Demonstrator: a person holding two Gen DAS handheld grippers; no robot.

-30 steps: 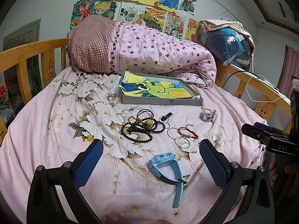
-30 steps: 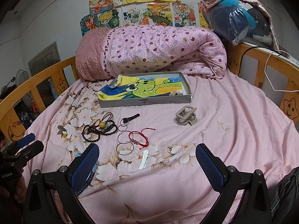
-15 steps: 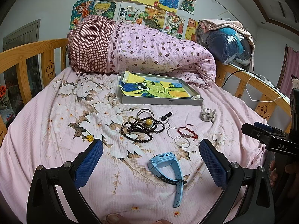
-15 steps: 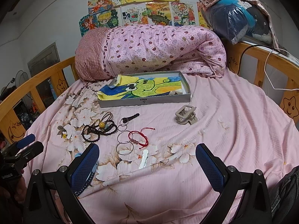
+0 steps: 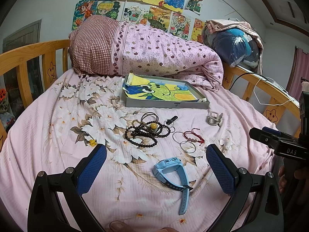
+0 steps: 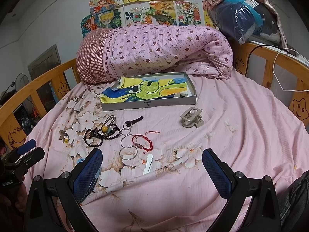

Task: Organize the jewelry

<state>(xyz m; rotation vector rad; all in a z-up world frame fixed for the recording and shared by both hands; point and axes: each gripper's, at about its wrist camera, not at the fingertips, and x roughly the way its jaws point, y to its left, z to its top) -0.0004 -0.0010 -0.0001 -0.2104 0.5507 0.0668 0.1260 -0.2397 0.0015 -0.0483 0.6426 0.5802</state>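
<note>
Jewelry lies scattered on the pink bed sheet in front of a shallow grey box [image 5: 166,104] [image 6: 148,103] lined with a frog drawing. Dark bead strands with a yellow bead [image 5: 146,133] [image 6: 102,132], silver rings [image 5: 186,145] [image 6: 128,151], a red cord bracelet [image 5: 194,136] [image 6: 143,141] and a grey hair claw [image 5: 214,118] [image 6: 191,118] are spread out. A blue watch [image 5: 171,172] lies between the fingers of my open left gripper [image 5: 156,168]. My right gripper [image 6: 152,168] is open above a white hair clip [image 6: 148,163], holding nothing.
A rolled pink quilt [image 5: 154,52] lies behind the box. Wooden bed rails [image 5: 29,61] [image 6: 270,65] run along both sides. A bagged bundle [image 6: 247,13] sits on the right rail, with a white cable [image 6: 280,73]. A black key fob [image 6: 135,120] lies near the beads.
The right wrist view has shifted slightly; otherwise both grippers stay open and the objects have not moved.
</note>
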